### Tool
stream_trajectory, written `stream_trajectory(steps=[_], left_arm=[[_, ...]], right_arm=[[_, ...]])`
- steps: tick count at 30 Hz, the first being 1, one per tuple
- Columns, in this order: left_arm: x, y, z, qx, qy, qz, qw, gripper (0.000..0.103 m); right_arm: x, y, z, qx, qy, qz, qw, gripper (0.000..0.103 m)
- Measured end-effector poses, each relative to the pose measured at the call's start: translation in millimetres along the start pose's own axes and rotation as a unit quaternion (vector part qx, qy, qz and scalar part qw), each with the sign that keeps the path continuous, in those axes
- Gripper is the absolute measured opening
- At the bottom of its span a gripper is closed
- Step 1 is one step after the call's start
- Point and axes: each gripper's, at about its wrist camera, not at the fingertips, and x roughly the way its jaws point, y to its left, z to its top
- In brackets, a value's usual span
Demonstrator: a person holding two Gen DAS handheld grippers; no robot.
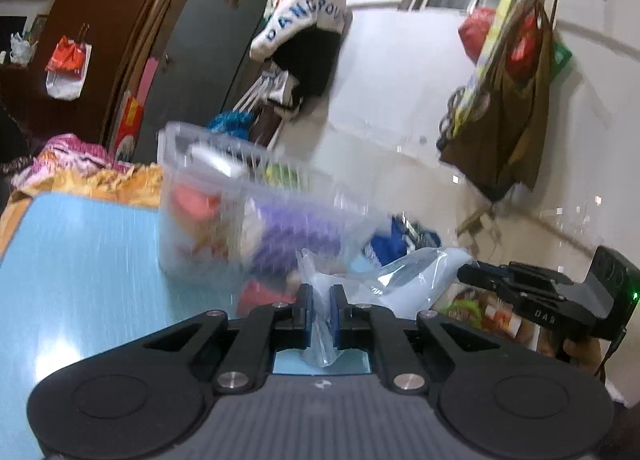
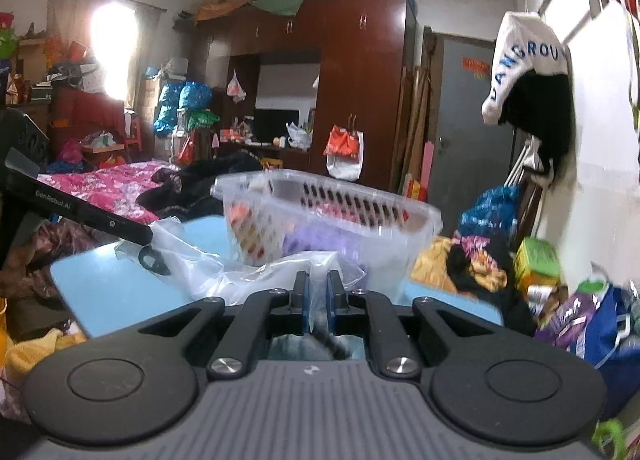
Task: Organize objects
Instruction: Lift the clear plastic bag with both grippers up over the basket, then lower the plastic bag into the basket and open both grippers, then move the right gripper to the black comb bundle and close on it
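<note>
A clear plastic bag [image 1: 404,280] is stretched between both grippers above the light-blue table [image 1: 80,260]. My left gripper [image 1: 322,292] is shut on one edge of the bag. My right gripper [image 2: 318,280] is shut on the bag's other edge [image 2: 280,272]. Just beyond the bag stands a clear plastic basket [image 1: 240,203] holding colourful items, orange and purple among them; it also shows in the right wrist view [image 2: 328,215]. The right gripper's body shows at the right of the left wrist view [image 1: 540,296], and the left gripper's body at the left of the right wrist view [image 2: 80,211].
A bed with pink bedding [image 2: 104,187] lies beyond the table [image 2: 100,292]. Dark wardrobes [image 2: 352,79] and a grey door [image 2: 460,119] stand behind. Clothes and bags hang on the white wall [image 1: 504,99]. Bags and packets are piled to the right of the table [image 2: 560,292].
</note>
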Motion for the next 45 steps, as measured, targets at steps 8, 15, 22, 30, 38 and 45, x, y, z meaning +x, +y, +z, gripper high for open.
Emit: stream_trajectory(steps=[8,15,22,30,38,45], left_arm=[[17.2,1.9,63.6,-0.001,-0.029,0.003,0.9996,0.012],[61.6,7.7,122.8,0.002,-0.021,0.023,0.9995,0.012],[126.7,33.1,136.1,0.007,0.041,0.077,0.9962,0.012],[143.6,28.4,120.5,0.084,0.032,0.157,0.9835,0.053],[53.4,-19.2,100.0,0.119,-0.084,0.143,0.9790,0.092],[17.4,-62.6,21.5,0.158,-0.055,0.135,0.9765,0.093]], right_arm=[[28.8,-18.2,43.9,-0.004,-0.014,-0.016,1.000,0.010],[65.2,-38.7,63.5,0.011,-0.009,-0.031,0.999,0.010],[120.6,-55.9,43.5,0.039,0.041,-0.042,0.998,0.010],[132.6,-63.1,25.5,0.060,0.060,-0.057,0.995,0.042],[37.4,-42.8,34.6,0.077,-0.024,-0.065,0.995,0.103],[21.6,-24.3,-10.7,0.071,0.045,-0.063,0.994,0.103]])
